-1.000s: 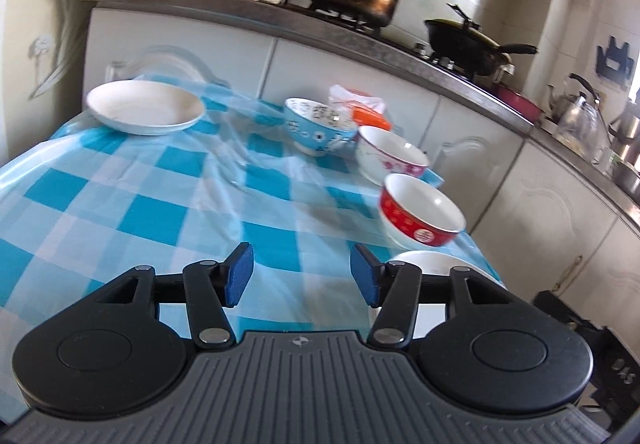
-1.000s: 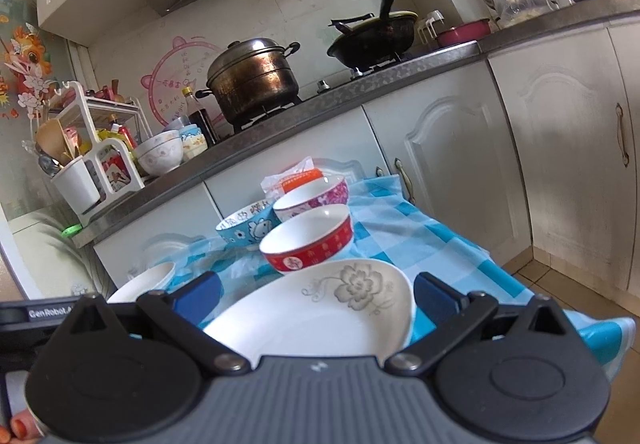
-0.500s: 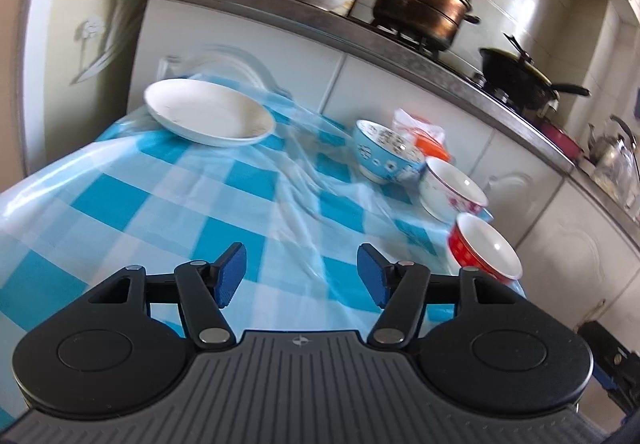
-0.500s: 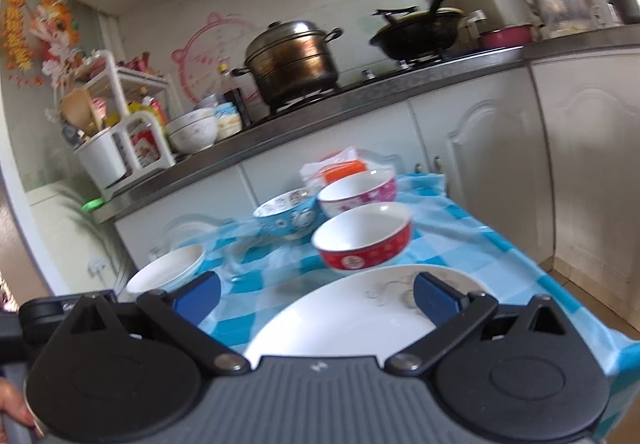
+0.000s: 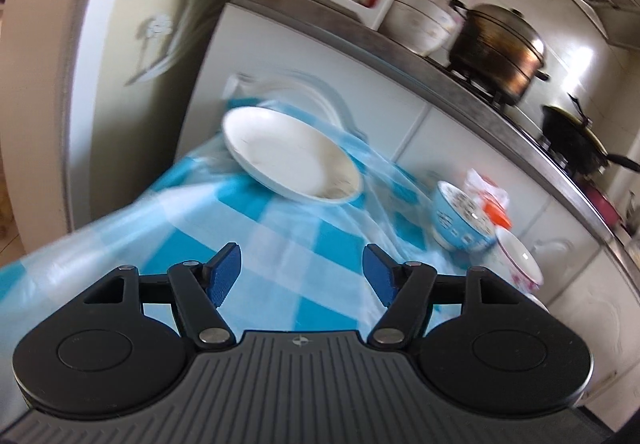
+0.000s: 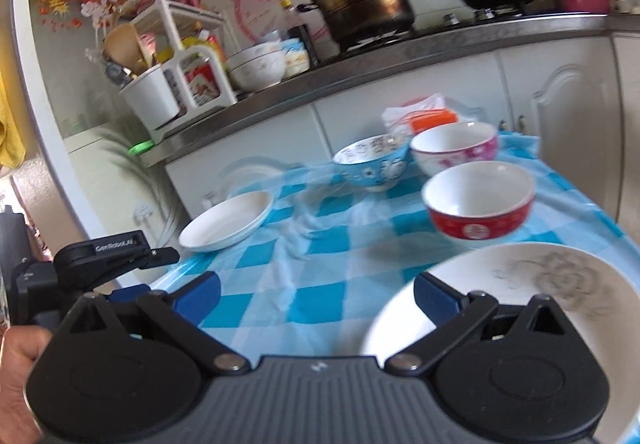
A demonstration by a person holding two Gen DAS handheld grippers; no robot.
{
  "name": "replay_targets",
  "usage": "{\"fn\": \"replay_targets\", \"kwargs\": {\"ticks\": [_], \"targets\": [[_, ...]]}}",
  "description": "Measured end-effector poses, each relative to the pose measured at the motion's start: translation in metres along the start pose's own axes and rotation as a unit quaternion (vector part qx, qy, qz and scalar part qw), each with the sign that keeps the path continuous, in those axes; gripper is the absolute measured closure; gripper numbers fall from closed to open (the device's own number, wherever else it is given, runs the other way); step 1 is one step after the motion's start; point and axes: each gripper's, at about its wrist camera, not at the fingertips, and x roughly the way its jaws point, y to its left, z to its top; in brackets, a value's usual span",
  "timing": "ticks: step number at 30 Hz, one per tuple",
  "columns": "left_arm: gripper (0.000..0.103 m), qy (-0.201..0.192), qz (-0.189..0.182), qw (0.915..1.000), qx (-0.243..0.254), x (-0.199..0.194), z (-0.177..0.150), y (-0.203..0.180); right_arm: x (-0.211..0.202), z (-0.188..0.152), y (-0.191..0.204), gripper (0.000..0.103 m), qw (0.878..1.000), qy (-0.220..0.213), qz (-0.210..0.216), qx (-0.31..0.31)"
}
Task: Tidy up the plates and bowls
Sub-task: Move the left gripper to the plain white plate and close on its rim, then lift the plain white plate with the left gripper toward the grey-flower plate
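Table [image 6: 328,296] under a blue-checked cloth, set against white cabinets. Flowered plate [image 6: 520,308] at the near right edge; plain white plate [image 5: 292,160] at the far left corner. Three bowls in a row at the far right: red [image 6: 478,204], pink [image 6: 456,146], blue [image 6: 370,162]. Left gripper [image 5: 300,276]: jaws have just been opening, stand wide, nothing between. Right gripper [image 6: 316,294]: spread wide, empty, right finger over the flowered plate's rim.

Black ribbed claw [image 5: 298,276] with blue pads [image 5: 224,274], silver pivot screws.
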Motion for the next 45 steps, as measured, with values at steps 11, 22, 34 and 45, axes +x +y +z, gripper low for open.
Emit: {"fn": "replay_targets", "kwargs": {"ticks": [11,22,34,45], "targets": [[0.023,0.0,0.041,0.9989,-0.021,0.04,0.053,0.031,0.085,0.029,0.027,0.001,0.999,0.016,0.045,-0.003],[0.04,0.029,0.058,0.9977,-0.022,0.093,0.08,0.05,0.186,0.044,0.047,0.001,0.992,0.041,0.1,0.063],[0.068,0.046,0.02,0.9967,-0.063,0.135,0.086,0.056,0.258,0.046,0.044,0.004,0.98,0.059,0.146,0.12],[0.074,0.033,0.028,0.999,-0.013,0.147,0.083,0.049,0.288,0.042,0.05,0.003,0.967,0.09,0.19,0.143]]}}
